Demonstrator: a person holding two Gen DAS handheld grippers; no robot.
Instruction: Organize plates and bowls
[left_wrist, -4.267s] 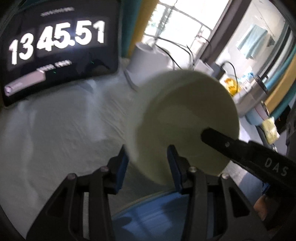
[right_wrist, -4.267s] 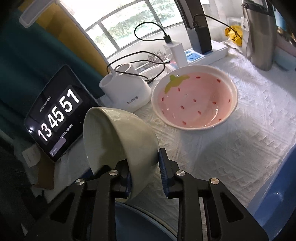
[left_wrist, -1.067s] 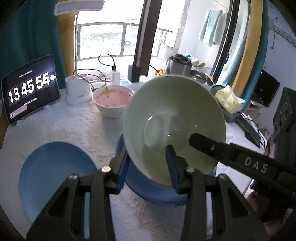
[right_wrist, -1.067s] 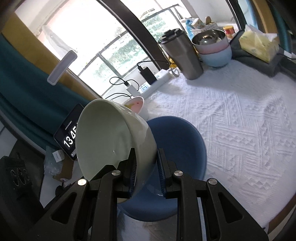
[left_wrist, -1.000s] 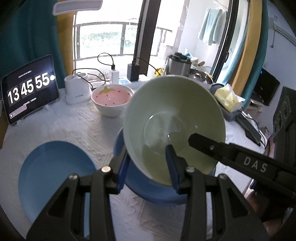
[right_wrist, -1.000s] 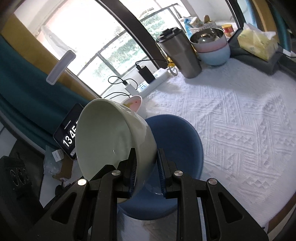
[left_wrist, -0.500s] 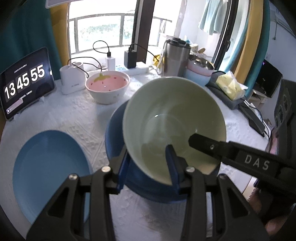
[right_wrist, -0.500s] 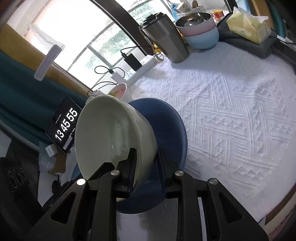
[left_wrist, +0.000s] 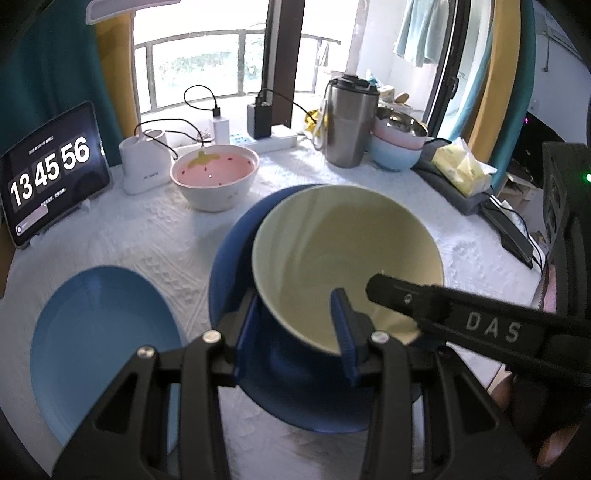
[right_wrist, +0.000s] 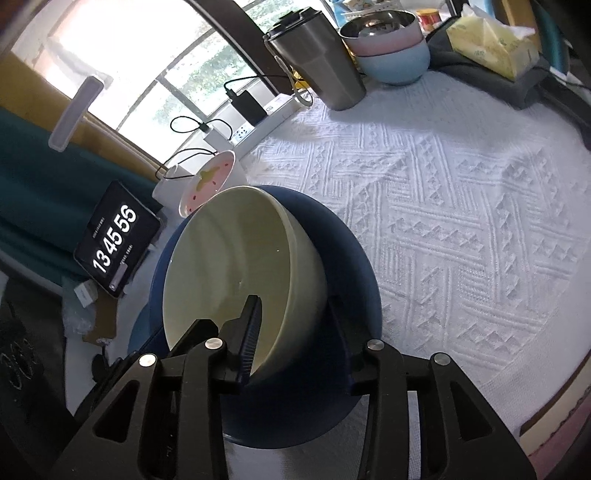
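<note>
jaws marked "das" straddle pale green bowl (left_wrist: 347, 254).

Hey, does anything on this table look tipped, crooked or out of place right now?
Yes: the pale green bowl sits tilted on the dark blue plate, not flat. The right gripper has just been opening its jaws around the rim; the left gripper straddles the rim too. Nothing looks spilled or broken.

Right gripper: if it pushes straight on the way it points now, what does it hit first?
Most likely the pale green bowl: its wall sits between the right gripper fingers, whose jaws have just been opening. Behind and under it lies the dark blue plate. Depth is hard to judge.
</note>
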